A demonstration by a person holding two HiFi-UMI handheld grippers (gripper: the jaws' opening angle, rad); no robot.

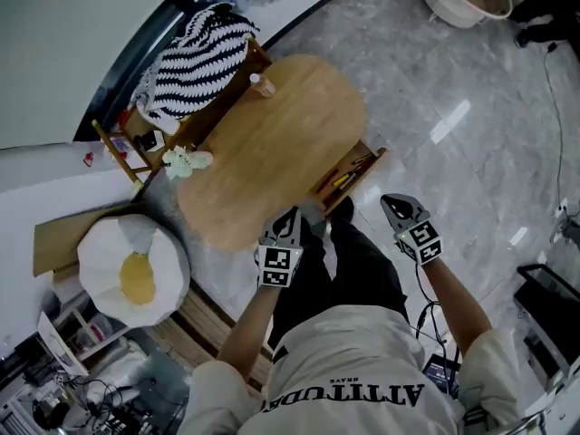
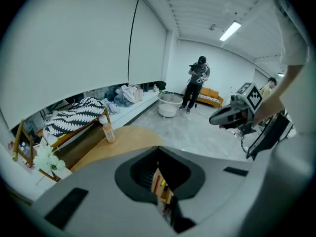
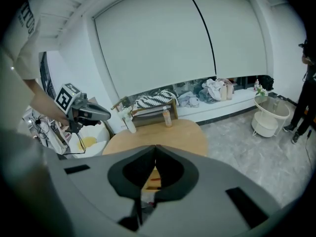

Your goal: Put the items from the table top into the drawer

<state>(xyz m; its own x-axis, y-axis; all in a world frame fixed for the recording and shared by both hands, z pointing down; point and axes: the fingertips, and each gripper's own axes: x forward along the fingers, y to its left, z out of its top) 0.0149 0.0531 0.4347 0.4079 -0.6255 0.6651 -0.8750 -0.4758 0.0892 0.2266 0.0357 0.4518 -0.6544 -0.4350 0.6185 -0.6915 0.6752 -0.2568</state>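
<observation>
Holding the left gripper [image 1: 291, 216] and right gripper [image 1: 392, 203] up near the body, above the open wooden drawer [image 1: 352, 172], jaws pressed together on nothing, seemingly between pick-ups. Yet to go in, far across the oval wooden table [image 1: 281, 143]: small orange plastic bottle [image 1: 263, 85], bunch of white flowers [image 1: 187, 161] at its edge. Reads "ATTITUDE" across the white T-shirt [image 1: 362, 361].
</observation>
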